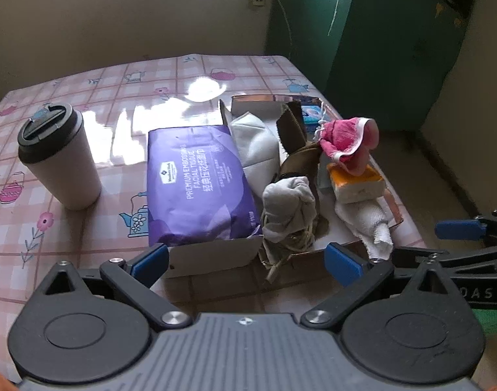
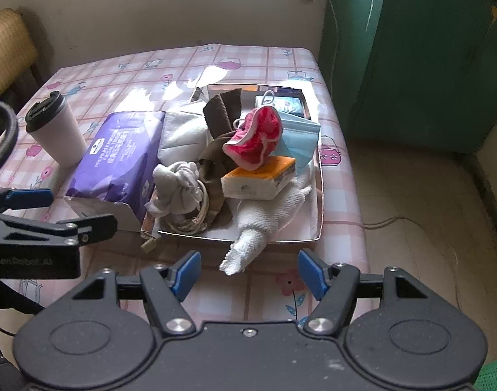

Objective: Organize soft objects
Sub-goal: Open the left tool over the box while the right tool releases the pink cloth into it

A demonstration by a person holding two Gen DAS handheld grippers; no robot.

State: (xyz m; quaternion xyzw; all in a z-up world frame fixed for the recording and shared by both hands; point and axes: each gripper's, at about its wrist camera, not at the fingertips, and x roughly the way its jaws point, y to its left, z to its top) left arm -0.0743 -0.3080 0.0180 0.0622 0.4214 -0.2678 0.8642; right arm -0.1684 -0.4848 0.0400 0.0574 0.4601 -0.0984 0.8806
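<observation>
A shiny tray (image 2: 317, 228) on the pink checked table holds a heap of soft things. Among them are a white towel (image 2: 264, 218) hanging over the near rim, an orange-topped tissue pack (image 2: 258, 179), a pink cloth (image 2: 258, 137), a blue face mask (image 2: 300, 140), a grey sock bundle (image 2: 176, 182) and a brown strap (image 2: 222, 107). A purple facial tissue pack (image 1: 199, 182) lies in an open box (image 1: 212, 257) at the tray's left. My left gripper (image 1: 247, 262) stands open just before the box and tray. Open too, my right gripper (image 2: 250, 275) hovers near the towel's tip, empty.
A white cup with a black lid (image 1: 59, 163) stands left of the tissue pack. A green cabinet (image 2: 411, 49) fills the right background and the table's right edge drops to the floor (image 2: 428, 228). A woven chair back (image 2: 7, 52) shows far left.
</observation>
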